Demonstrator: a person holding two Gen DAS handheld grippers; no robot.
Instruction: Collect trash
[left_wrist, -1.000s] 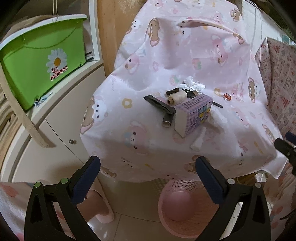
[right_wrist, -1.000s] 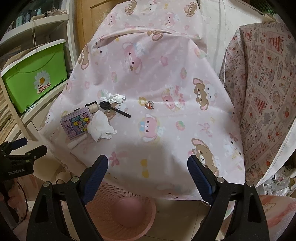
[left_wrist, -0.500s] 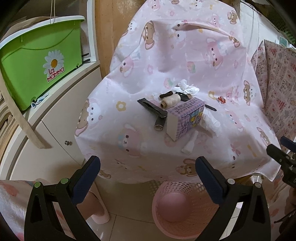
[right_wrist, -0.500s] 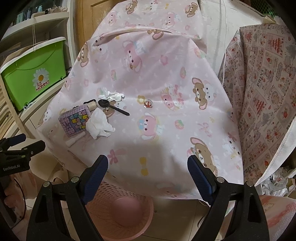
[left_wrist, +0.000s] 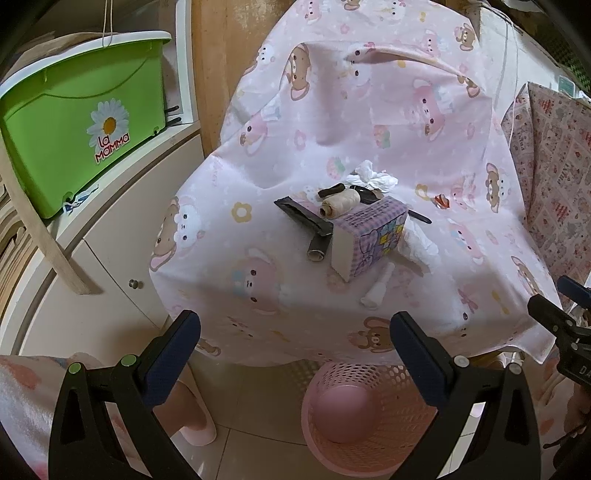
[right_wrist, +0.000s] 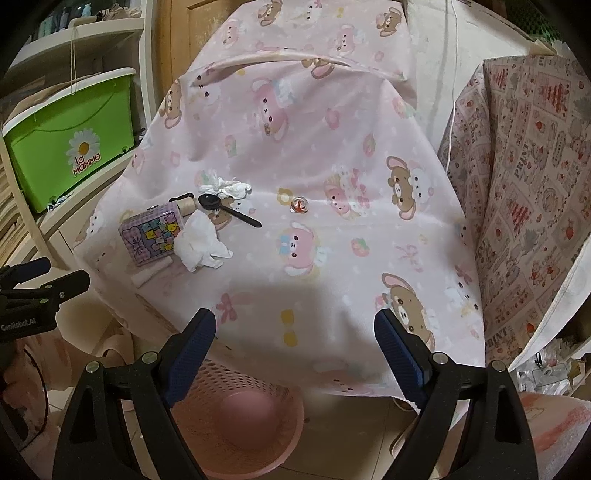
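Both grippers idle near the table's front edge: left gripper (left_wrist: 295, 354) wide apart, holding nothing; right gripper (right_wrist: 295, 350) likewise spread and empty. Just below them on the floor, partly under the cloth overhang, the pink bin (right_wrist: 236, 417) looks empty inside, only its bare base shows, so judging by that nothing is collected yet and the task is at its start. Next out, on the pink cloth (right_wrist: 314, 295), a small white roll (left_wrist: 376, 288) lies nearest the edge, just beside a purple box (left_wrist: 369, 236). A crumpled tissue (right_wrist: 201, 242) touches the box's right side. On the box's left, a dark tube (left_wrist: 317, 247) and a flat dark strip (left_wrist: 299, 216), then a thread spool (left_wrist: 340, 203) behind the box. A black spoon (right_wrist: 225, 210) lies past the tissue, and a second tissue wad (right_wrist: 227, 188) sits farthest back in the cluster. A small red-and-clear wrapper (right_wrist: 298, 204) lies apart to the right. Likely trash: both tissues, wrapper, maybe the roll and tube; all left to do. Box and spool probably stay. Green tub (left_wrist: 81, 122) on the shelf at far left, unrelated. Nearest grab looks like the tissue by the box, right gripper best placed.
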